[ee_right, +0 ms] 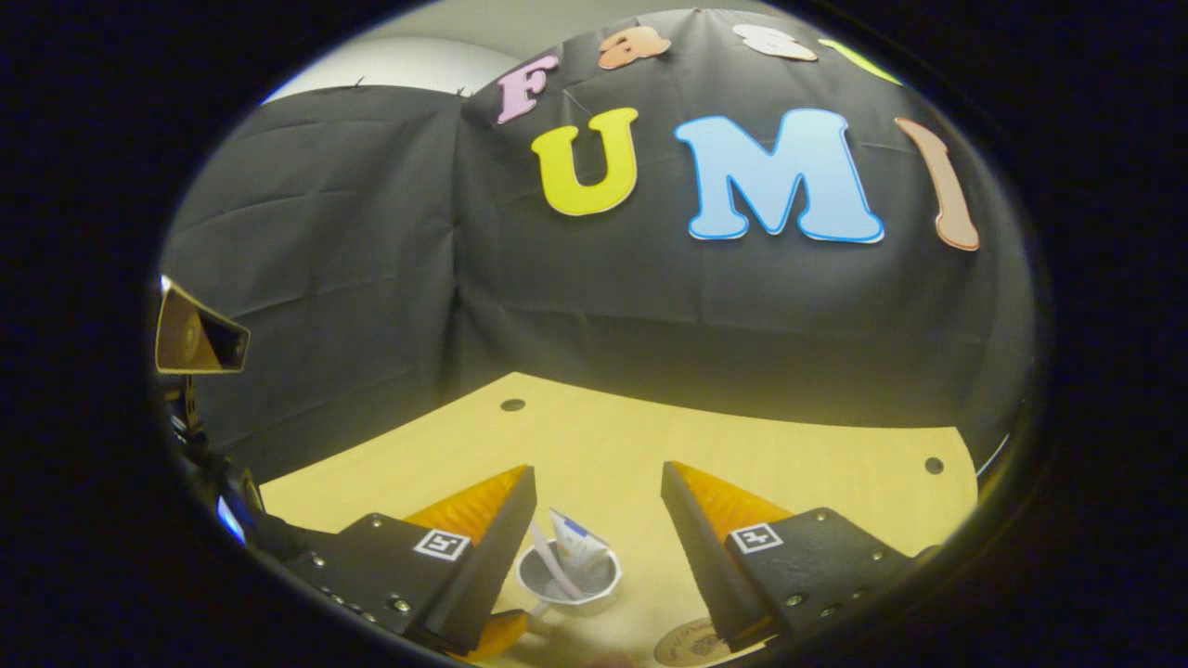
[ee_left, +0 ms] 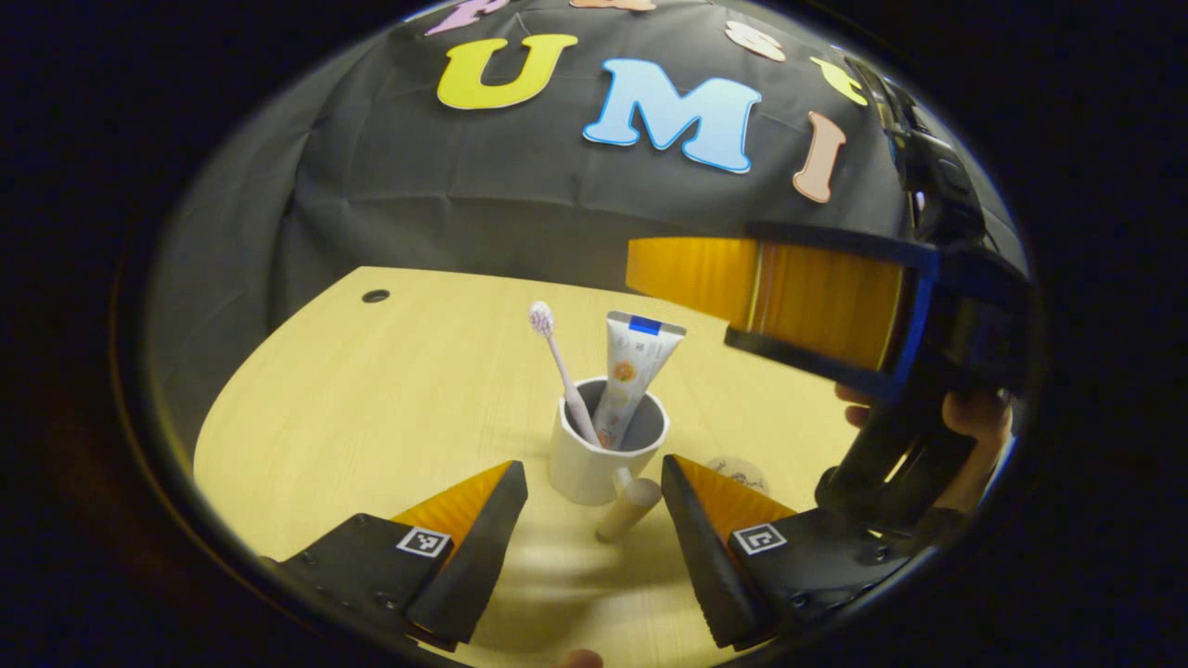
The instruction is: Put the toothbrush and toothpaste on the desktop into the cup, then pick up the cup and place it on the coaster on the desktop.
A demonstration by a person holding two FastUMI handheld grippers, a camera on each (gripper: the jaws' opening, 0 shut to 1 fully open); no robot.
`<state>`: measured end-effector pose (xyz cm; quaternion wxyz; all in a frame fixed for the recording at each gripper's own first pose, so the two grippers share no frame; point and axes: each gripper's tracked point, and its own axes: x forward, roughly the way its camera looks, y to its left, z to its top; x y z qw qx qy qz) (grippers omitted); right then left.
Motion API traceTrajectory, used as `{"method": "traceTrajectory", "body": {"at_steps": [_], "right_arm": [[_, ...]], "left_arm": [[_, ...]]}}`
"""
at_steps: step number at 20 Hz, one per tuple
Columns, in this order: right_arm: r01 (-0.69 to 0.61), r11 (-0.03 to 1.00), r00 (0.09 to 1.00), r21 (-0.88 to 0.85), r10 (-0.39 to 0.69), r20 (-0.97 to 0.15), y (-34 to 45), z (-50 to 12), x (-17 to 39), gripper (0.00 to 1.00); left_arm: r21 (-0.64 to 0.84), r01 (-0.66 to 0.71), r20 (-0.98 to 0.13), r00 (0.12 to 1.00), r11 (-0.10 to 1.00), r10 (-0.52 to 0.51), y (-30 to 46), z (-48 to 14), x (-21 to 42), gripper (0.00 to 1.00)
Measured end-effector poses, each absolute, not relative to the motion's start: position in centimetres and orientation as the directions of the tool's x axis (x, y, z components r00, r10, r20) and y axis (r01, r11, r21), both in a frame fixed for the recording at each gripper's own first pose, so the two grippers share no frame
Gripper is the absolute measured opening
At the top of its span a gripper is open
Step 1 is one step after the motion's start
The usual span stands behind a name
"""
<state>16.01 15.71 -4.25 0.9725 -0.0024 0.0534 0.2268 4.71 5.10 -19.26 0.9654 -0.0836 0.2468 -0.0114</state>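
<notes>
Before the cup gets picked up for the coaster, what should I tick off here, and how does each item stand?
1. White-and-pink toothbrush in the white ceramic cup: ok, standing head up.
2. White toothpaste tube with blue band in the cup: ok, leaning on the rim.
3. Cup upright on the pale wooden desktop: ok.
4. Left tongs open, lined up on the cup's wooden handle: ok, not yet gripping.
5. Right tongs open, above the cup: ok, holding nothing.
6. Round printed coaster free for the cup: cannot tell, partly hidden.
</notes>
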Motion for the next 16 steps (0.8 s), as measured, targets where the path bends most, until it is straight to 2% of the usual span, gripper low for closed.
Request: {"method": "traceTrajectory", "body": {"at_steps": [2, 7, 12, 13, 14, 15, 16], "right_arm": [[-0.411, 0.911, 0.905, 0.032, 0.412, -0.103, 14.5, -3.6, 16.1, 0.86], [-0.336, 0.942, 0.935, 0.023, 0.337, -0.109, 10.6, -2.6, 15.7, 0.87], [-0.275, 0.961, 0.957, 0.011, 0.275, -0.093, 6.9, -1.9, 14.8, 0.86], [-0.262, 0.965, 0.96, 0.008, 0.262, -0.095, 6.2, -1.8, 14.6, 0.86], [-0.25, 0.968, 0.963, 0.006, 0.249, -0.099, 5.5, -1.9, 14.4, 0.82], [-0.238, 0.971, 0.966, 0.004, 0.237, -0.103, 4.7, -2.1, 14.0, 0.86], [-0.224, 0.975, 0.969, 0.004, 0.223, -0.109, 3.9, -2.3, 13.7, 0.82]], "left_arm": [[-0.164, -0.015, -0.492, 0.868, 0.986, -0.069, 4.6, -19.5, 5.2, 0.93], [-0.137, 0.011, -0.572, 0.815, 0.991, -0.088, 3.2, -21.2, 6.3, 0.93], [-0.121, 0.017, -0.674, 0.733, 0.992, -0.095, 2.6, -23.7, 6.8, 0.93], [-0.126, 0.009, -0.694, 0.714, 0.992, -0.095, 2.6, -24.1, 6.8, 0.96], [-0.128, -0.002, -0.715, 0.693, 0.992, -0.091, 2.6, -24.7, 6.9, 0.93], [-0.125, -0.016, -0.735, 0.673, 0.992, -0.082, 2.8, -25.1, 7.1, 0.95], [-0.119, -0.038, -0.755, 0.653, 0.992, -0.065, 3.3, -25.5, 7.1, 0.93]]}}
